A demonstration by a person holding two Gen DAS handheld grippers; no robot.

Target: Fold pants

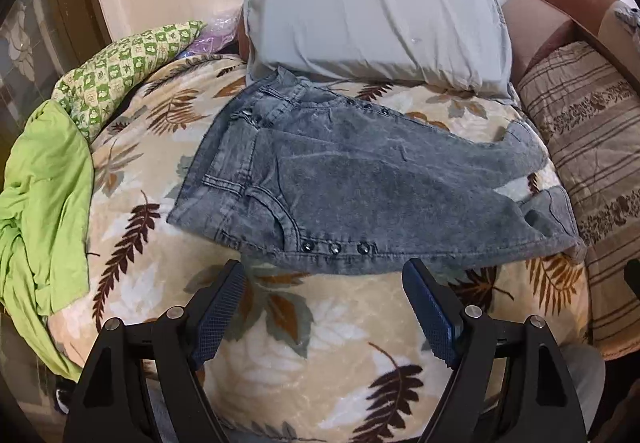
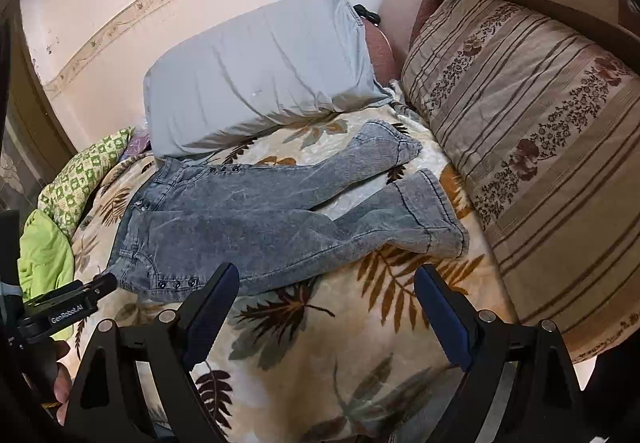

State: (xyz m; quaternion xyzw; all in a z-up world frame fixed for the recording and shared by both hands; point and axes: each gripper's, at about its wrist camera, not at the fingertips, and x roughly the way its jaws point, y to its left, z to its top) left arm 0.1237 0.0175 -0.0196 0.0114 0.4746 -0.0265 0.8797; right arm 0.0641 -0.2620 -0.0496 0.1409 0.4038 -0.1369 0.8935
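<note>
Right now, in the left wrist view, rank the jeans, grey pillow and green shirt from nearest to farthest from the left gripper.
1. Jeans, just ahead of the left gripper, spread flat on the blanket.
2. Green shirt, off to the left at the bed's edge.
3. Grey pillow, farthest, behind the jeans against the wall.

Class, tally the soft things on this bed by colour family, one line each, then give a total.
Grey: 2, the jeans and the pillow.
Green: 2, the plain green cloth and the green patterned cloth.
Brown striped: 1, the cushion.
Total: 5.
</note>
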